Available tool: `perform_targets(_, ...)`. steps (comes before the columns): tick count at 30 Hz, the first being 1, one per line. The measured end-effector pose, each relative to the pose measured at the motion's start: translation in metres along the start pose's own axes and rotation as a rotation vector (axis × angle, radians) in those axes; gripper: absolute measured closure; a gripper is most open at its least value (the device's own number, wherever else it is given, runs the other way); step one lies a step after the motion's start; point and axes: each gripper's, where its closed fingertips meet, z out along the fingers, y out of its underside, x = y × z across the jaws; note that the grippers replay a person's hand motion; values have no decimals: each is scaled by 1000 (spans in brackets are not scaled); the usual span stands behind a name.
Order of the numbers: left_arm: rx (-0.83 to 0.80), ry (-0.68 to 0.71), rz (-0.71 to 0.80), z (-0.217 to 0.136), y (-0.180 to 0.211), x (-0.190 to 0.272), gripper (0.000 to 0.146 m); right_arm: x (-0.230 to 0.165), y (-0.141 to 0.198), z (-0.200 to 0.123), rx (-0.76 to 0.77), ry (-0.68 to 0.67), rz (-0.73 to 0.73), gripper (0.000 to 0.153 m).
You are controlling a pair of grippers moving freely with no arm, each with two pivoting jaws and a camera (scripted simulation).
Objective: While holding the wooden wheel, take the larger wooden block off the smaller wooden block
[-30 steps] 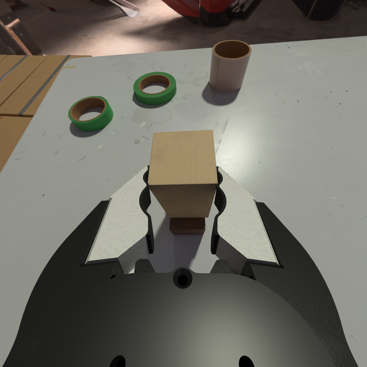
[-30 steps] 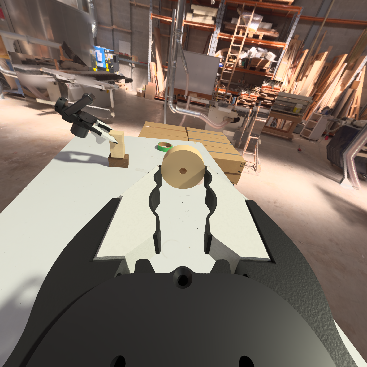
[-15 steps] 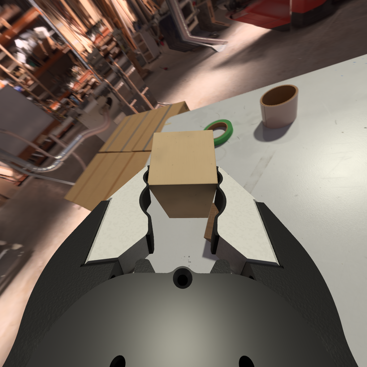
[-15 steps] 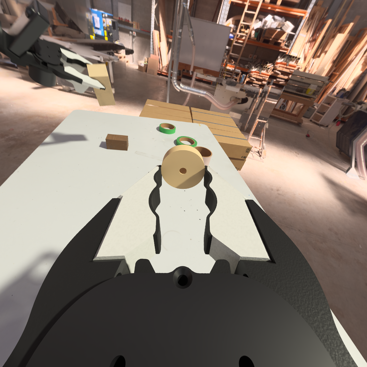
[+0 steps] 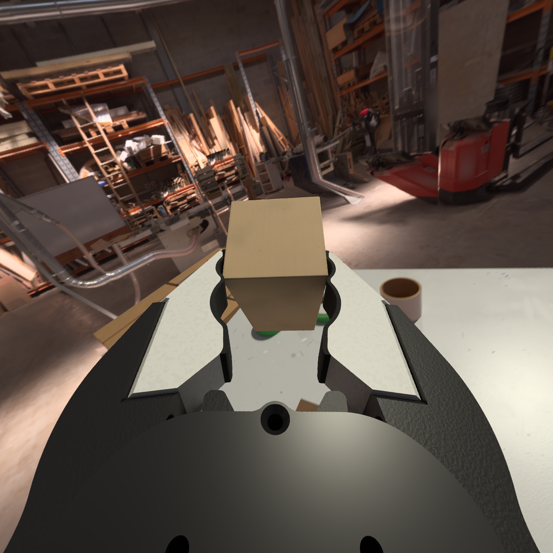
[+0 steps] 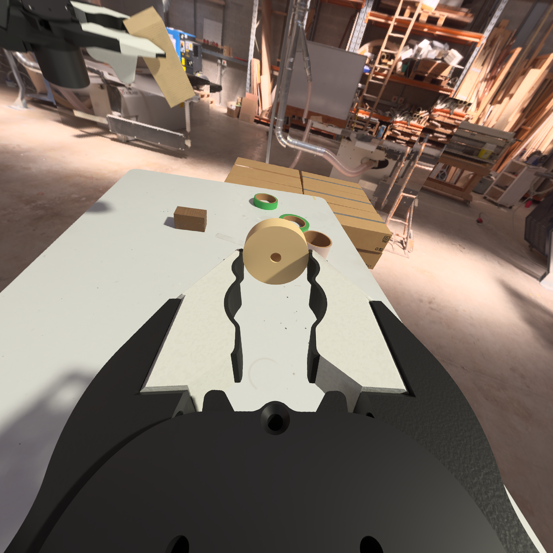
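Observation:
My left gripper (image 5: 274,258) is shut on the larger, light wooden block (image 5: 273,239) and holds it high above the white table (image 5: 478,359). In the right wrist view the same gripper (image 6: 143,45) and block (image 6: 167,68) show at the top left, tilted in the air. The smaller, dark wooden block (image 6: 190,218) lies alone on the table; only its corner (image 5: 306,405) shows in the left wrist view. My right gripper (image 6: 274,258) is shut on the round wooden wheel (image 6: 274,256) with a centre hole, above the table.
Two green tape rolls (image 6: 265,201) (image 6: 296,222) and a cardboard tube (image 6: 318,242) (image 5: 401,297) stand at the table's far right. Cardboard boxes (image 6: 314,191) lie beyond the far edge. A red pallet truck (image 5: 466,161) stands on the floor.
My left gripper has lifted the larger block off the smaller block and carried it high, tilting up. The smaller block stays on the table. The right gripper keeps the wheel and has risen a little.

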Motion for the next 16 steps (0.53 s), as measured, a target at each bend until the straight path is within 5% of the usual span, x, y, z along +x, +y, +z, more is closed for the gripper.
perform_targets(10, 208, 191, -86, -3, -138, 46, 82, 14, -16, -26, 107, 38, 48, 110)
perform_targets(16, 214, 363, -80, -2, -171, 101, 82, 28, -20, -47, 144, 94, 61, 110)
